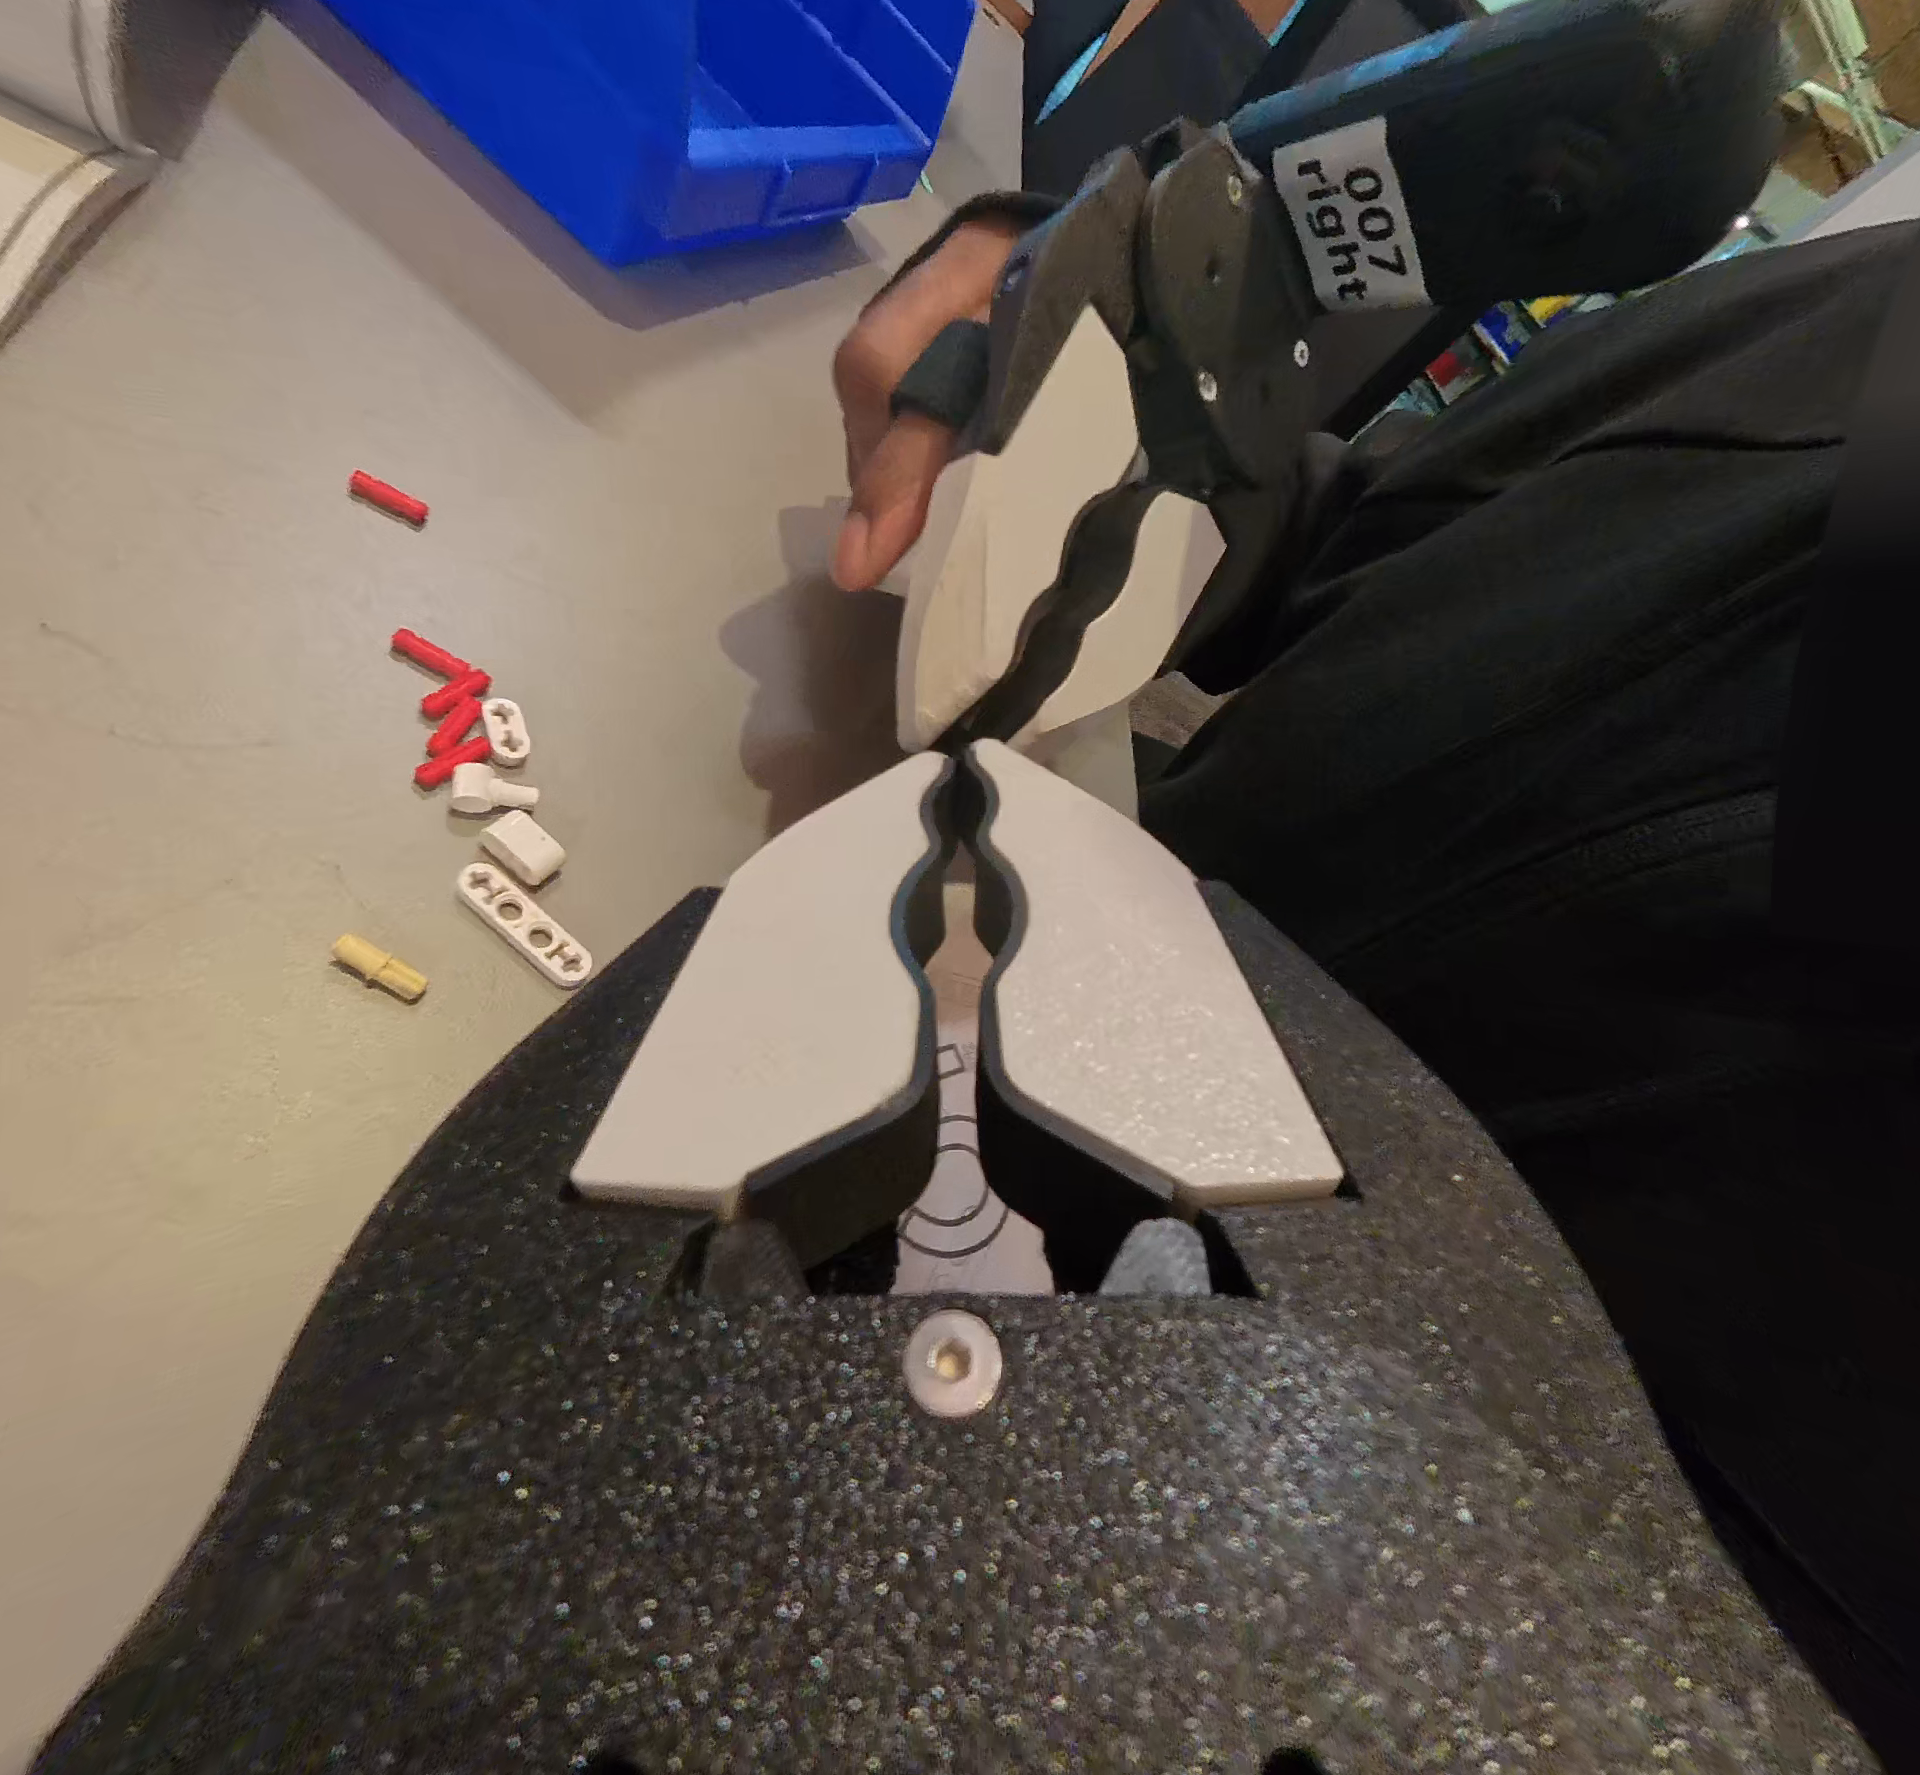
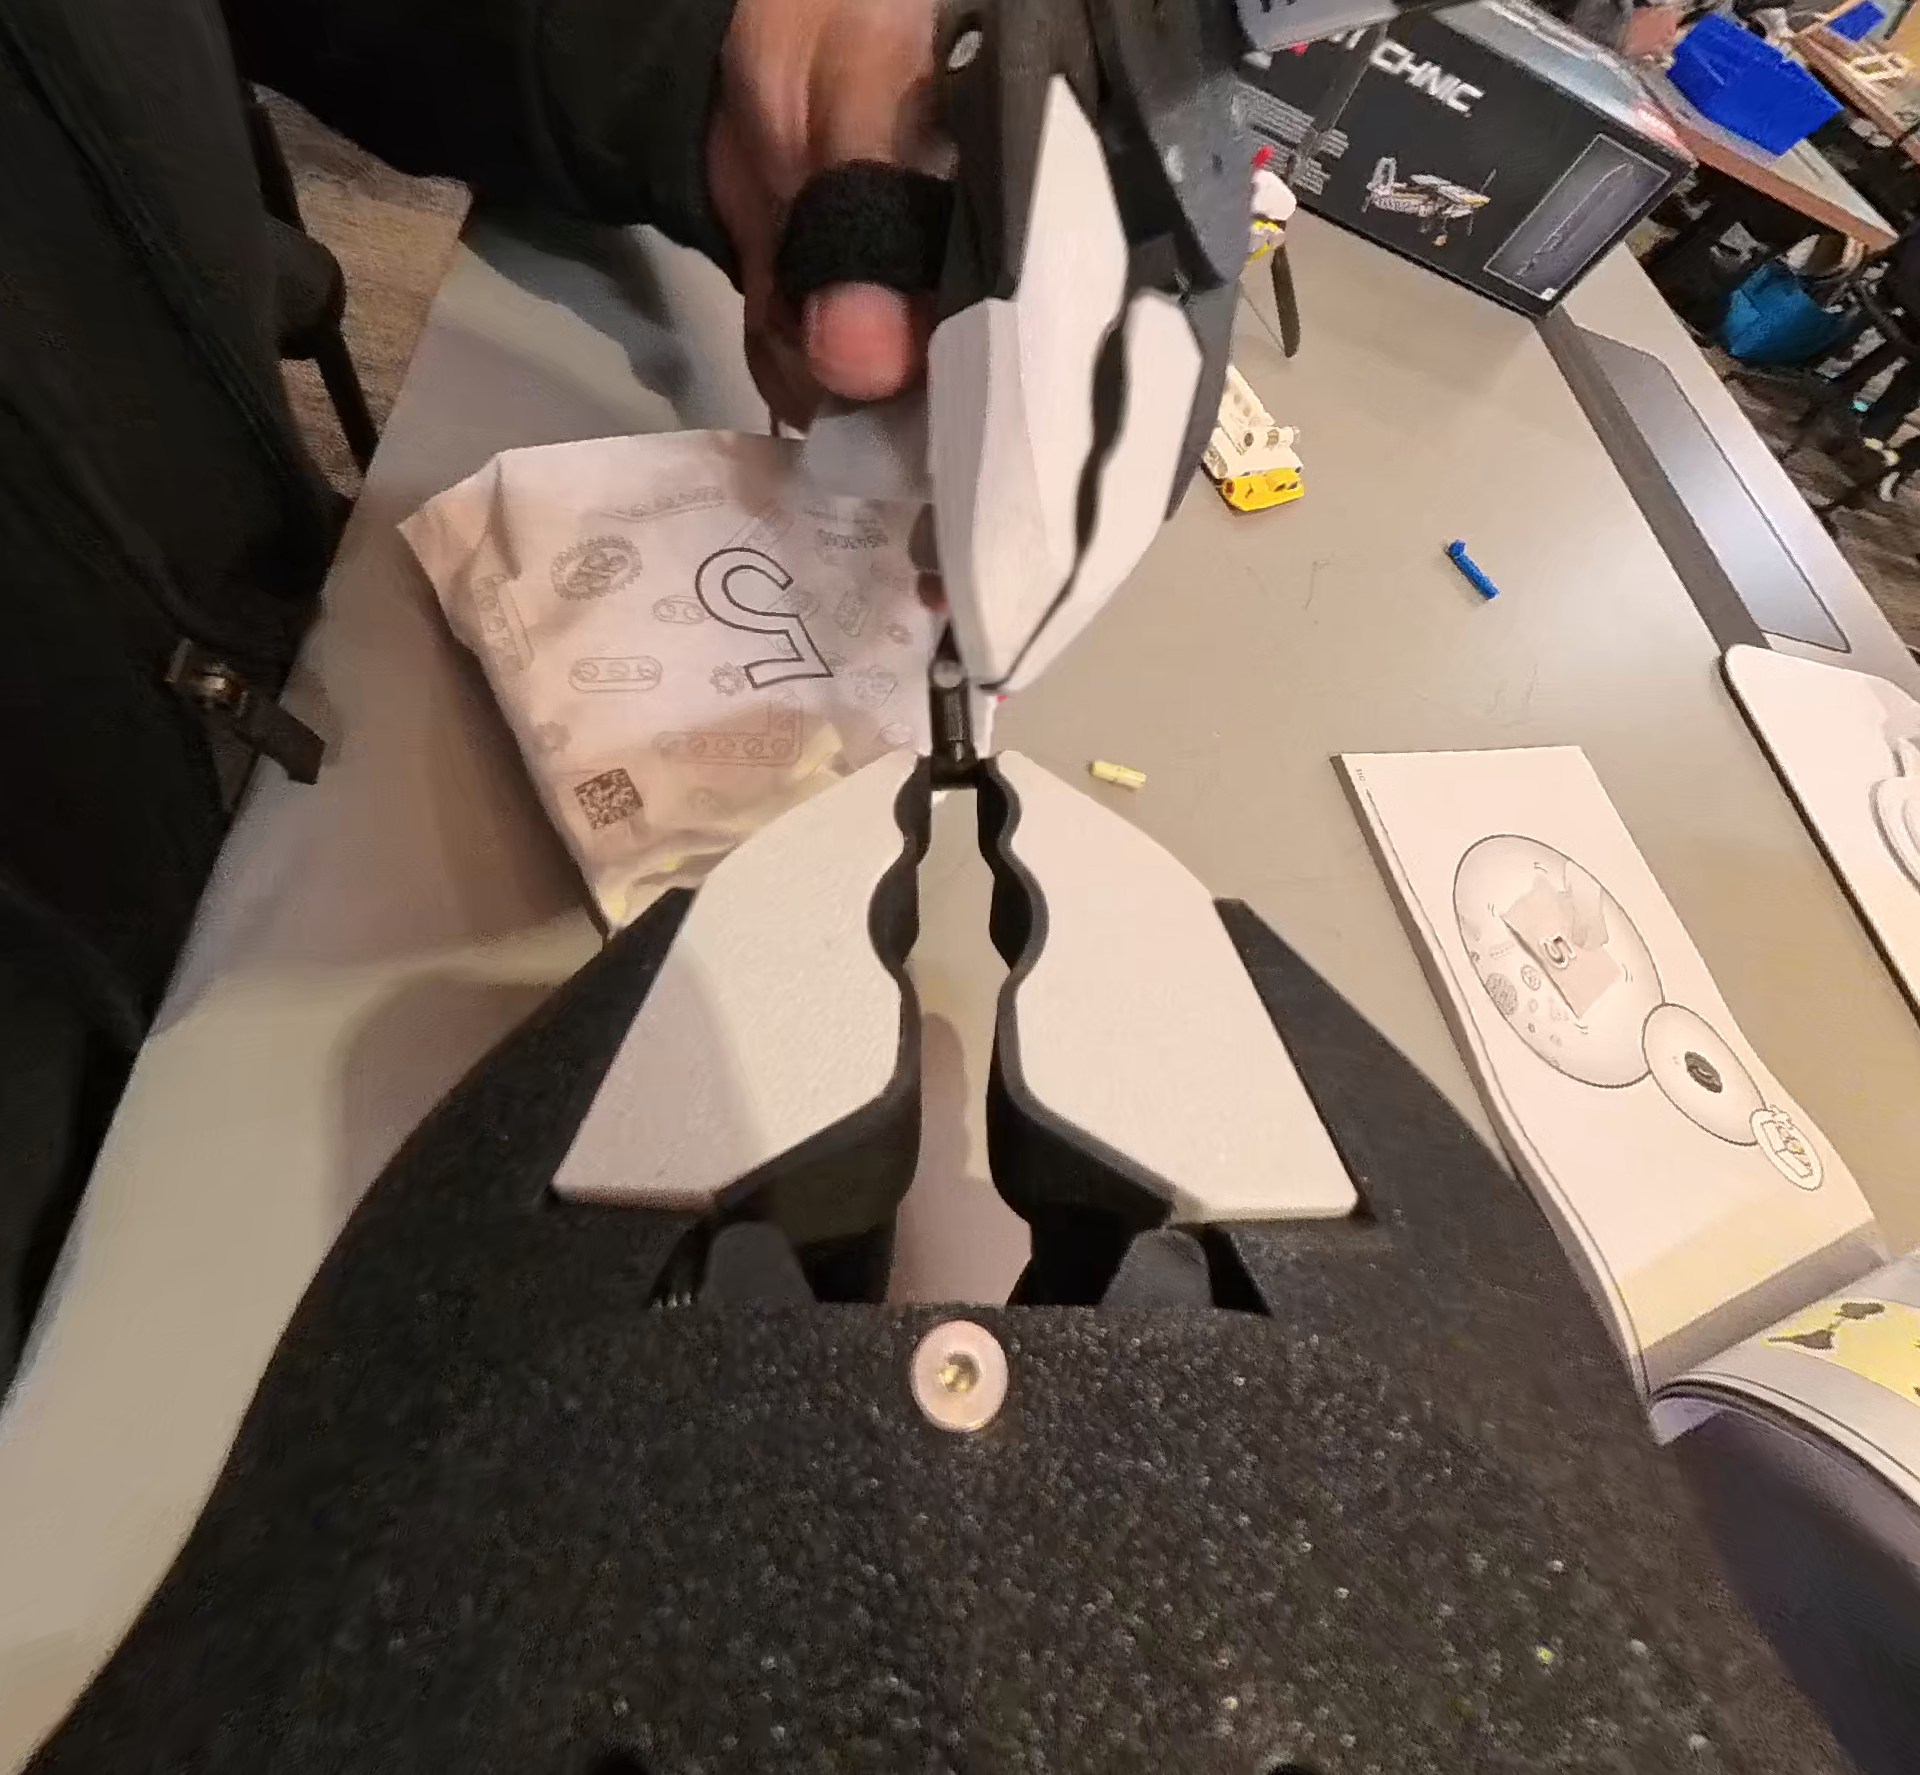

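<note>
In the right wrist view my right gripper (image 2: pixel 956 775) is shut on the base of a small black pin (image 2: pixel 951 728), which sticks out forward from its tips above the grey table (image 2: pixel 1299 665). My left gripper (image 2: pixel 982 681) comes down from above with its jaws shut, and its tips meet the far end of that pin. In the left wrist view my left gripper (image 1: pixel 958 761) shows its pads closed together. The right gripper (image 1: pixel 961 728) is tip to tip with it there. A person's hand (image 2: pixel 831 115) holds the left gripper.
Red pins (image 1: pixel 447 707), white parts (image 1: pixel 520 852) and a tan pin (image 1: pixel 379 967) lie left of blue bins (image 1: pixel 623 63). A printed paper bag (image 2: pixel 675 634), an open booklet (image 2: pixel 1558 946), a black box (image 2: pixel 1475 156), a blue piece (image 2: pixel 1472 570) and a small model (image 2: pixel 1252 458) lie on the table. My left and right fingertips are right by each other.
</note>
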`<action>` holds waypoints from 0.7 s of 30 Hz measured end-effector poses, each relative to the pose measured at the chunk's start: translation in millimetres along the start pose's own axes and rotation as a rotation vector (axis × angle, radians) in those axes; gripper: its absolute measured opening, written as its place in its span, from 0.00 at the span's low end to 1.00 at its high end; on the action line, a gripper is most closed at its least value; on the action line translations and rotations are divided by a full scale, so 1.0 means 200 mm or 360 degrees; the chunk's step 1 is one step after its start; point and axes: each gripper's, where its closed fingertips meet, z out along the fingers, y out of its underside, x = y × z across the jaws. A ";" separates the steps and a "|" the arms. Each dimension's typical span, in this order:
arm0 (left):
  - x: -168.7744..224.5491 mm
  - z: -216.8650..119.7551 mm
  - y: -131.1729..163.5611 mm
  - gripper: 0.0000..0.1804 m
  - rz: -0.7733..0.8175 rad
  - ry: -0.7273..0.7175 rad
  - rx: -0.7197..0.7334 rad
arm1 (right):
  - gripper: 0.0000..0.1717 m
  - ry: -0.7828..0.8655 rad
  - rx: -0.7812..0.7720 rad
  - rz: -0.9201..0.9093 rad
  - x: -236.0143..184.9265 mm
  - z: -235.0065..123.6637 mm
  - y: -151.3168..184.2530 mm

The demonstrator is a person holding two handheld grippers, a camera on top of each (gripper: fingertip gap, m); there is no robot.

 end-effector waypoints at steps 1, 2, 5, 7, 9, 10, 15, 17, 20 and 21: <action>-0.01 -0.01 0.00 0.00 0.0009 -0.0021 -0.0006 | 0.05 0.0008 -0.0011 -0.0003 0.01 -0.01 0.01; -0.03 -0.03 -0.01 0.00 0.0015 -0.0037 -0.0005 | 0.05 0.0020 -0.0021 0.0007 0.02 -0.02 0.03; -0.04 -0.07 -0.03 0.00 0.0016 -0.0046 0.0025 | 0.04 0.0016 0.0026 0.0086 0.04 -0.05 0.04; -0.05 -0.06 -0.02 0.00 0.0059 -0.0093 -0.0011 | 0.04 0.0032 0.0014 0.0080 0.05 -0.05 0.04; -0.03 -0.03 -0.01 0.05 0.0067 -0.0078 -0.0067 | 0.04 0.0044 -0.0010 0.0045 0.04 -0.04 0.04; -0.03 -0.01 0.00 0.11 0.0061 -0.0074 -0.0101 | 0.04 0.0050 -0.0016 0.0029 0.04 -0.04 0.05; -0.03 0.06 0.03 0.09 0.0015 -0.0060 -0.0162 | 0.04 0.0103 -0.0033 -0.0065 0.03 -0.03 0.04; -0.02 0.07 0.01 0.05 -0.0032 -0.0027 -0.0134 | 0.04 0.0133 -0.0052 -0.0126 0.03 -0.02 0.04; -0.03 0.07 0.01 0.05 -0.0082 -0.0009 -0.0086 | 0.04 0.0170 -0.0045 -0.0188 0.03 -0.02 0.04; -0.03 0.07 0.00 0.05 -0.0121 0.0013 -0.0056 | 0.05 0.0174 -0.0031 -0.0194 0.04 -0.03 0.04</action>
